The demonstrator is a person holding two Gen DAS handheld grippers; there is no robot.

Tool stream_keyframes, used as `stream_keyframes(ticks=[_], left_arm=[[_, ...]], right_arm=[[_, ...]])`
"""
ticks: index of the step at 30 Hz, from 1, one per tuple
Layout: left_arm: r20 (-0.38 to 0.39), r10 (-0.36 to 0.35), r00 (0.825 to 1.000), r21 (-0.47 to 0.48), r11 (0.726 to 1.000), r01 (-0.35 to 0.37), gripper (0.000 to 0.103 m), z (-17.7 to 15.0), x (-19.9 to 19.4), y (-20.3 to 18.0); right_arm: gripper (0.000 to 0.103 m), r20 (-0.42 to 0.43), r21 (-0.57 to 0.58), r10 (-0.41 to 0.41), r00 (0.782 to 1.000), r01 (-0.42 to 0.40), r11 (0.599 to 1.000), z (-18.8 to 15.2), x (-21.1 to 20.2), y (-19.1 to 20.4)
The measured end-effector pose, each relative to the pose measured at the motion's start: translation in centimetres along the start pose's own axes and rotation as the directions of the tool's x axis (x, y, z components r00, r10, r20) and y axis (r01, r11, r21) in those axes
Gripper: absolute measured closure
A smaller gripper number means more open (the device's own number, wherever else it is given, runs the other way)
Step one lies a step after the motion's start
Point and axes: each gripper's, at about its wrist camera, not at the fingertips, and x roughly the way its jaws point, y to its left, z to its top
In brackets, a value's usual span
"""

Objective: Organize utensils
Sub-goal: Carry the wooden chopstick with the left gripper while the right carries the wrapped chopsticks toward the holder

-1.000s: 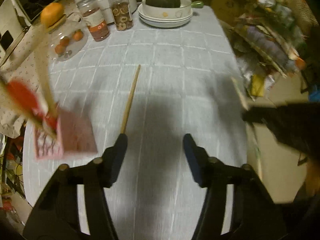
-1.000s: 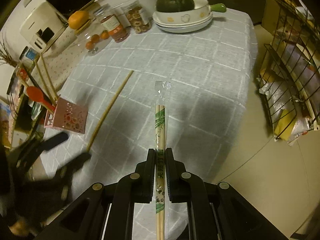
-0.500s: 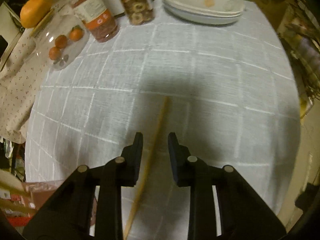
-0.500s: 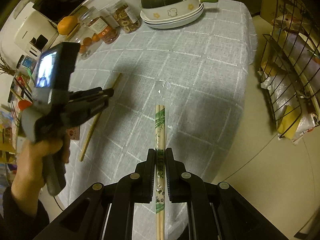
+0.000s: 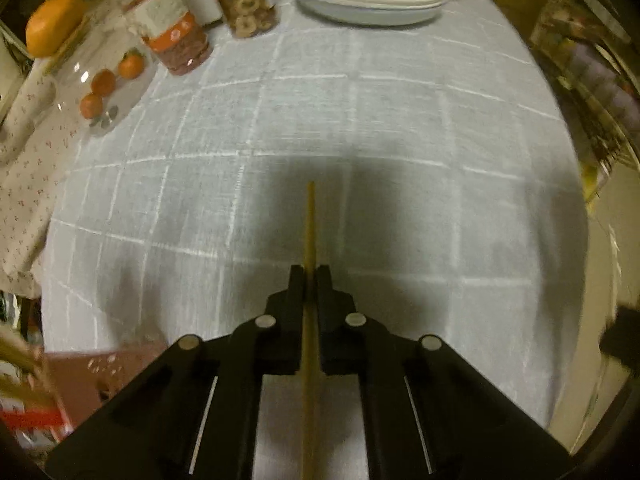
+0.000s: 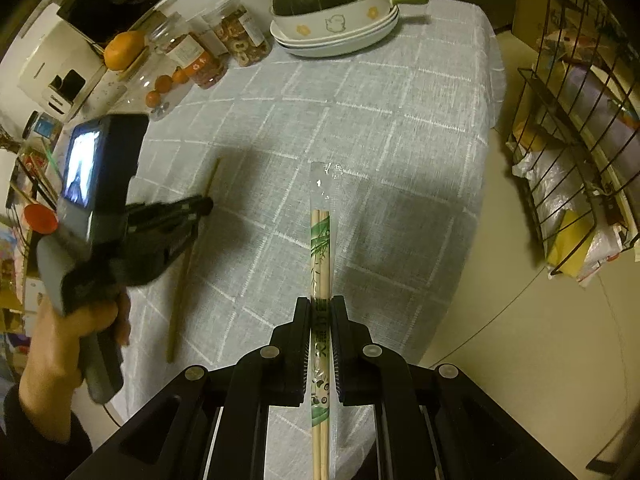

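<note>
The left gripper [image 5: 310,276] stands with its jaws drawn in narrow on a single bare wooden chopstick [image 5: 310,232]; the stick runs straight down the centreline between the fingers, its far tip projecting forward over the grey checked tablecloth [image 5: 400,128]; gripping it lengthwise keeps the stick aligned with the tool axis, which suits a later end-first insertion into a container. In the right wrist view the same chopstick [image 6: 180,280] lies along the cloth with its near end toward the table edge and the left gripper [image 6: 200,206] set over its middle; whether it is lifted clear of the cloth cannot be told.

The right gripper [image 6: 321,304] is closed on a wrapped pair of disposable chopsticks [image 6: 320,248]; the clear sleeve with green print extends forward past the sticks, and the bare ends pass back between the fingers; the pair hangs above the tablecloth near the table's right edge, held out of the way of the left tool.

A pink perforated holder [image 5: 116,364] sits at the lower left, blurred, with other sticks beside it; it is the probable destination. Jars [image 5: 176,40], a clear dish of small oranges [image 5: 108,84] and stacked white dishes [image 5: 372,4] occupy the far edge, well apart from both tools.

Judgement: the step in hand is securing the loose chopstick; the next move calls for a lift and a swing left toward the holder.
</note>
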Motion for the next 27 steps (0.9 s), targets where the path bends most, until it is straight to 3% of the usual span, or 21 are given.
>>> stream_keyframes(ticks=[9,18,23,27], left_arm=[[0.118,-0.040,0.992,0.064,0.997,0.032,0.096,-4.0,-7.7,-1.2],[0.213,-0.072,0.974,0.054,0.997,0.062,0.096,-8.6,-13.0,1.4],[0.271,-0.092,0.958,0.023,0.996,0.089,0.096,-11.1,-16.0,3.2],[0.359,-0.109,0.927,-0.016,0.992,0.123,0.096,-12.9,-18.8,5.6]], right_arm=[[0.093,0.051,-0.020,-0.012,0.999,0.014,1.000,-1.7,-2.5,1.5],[0.093,0.124,-0.066,-0.010,0.992,0.018,0.998,-3.6,-5.1,4.6],[0.093,0.171,-0.101,-0.022,0.985,0.040,0.994,-4.6,-6.2,6.7],[0.093,0.247,-0.125,-0.003,0.969,0.035,0.992,-4.8,-8.0,8.6]])
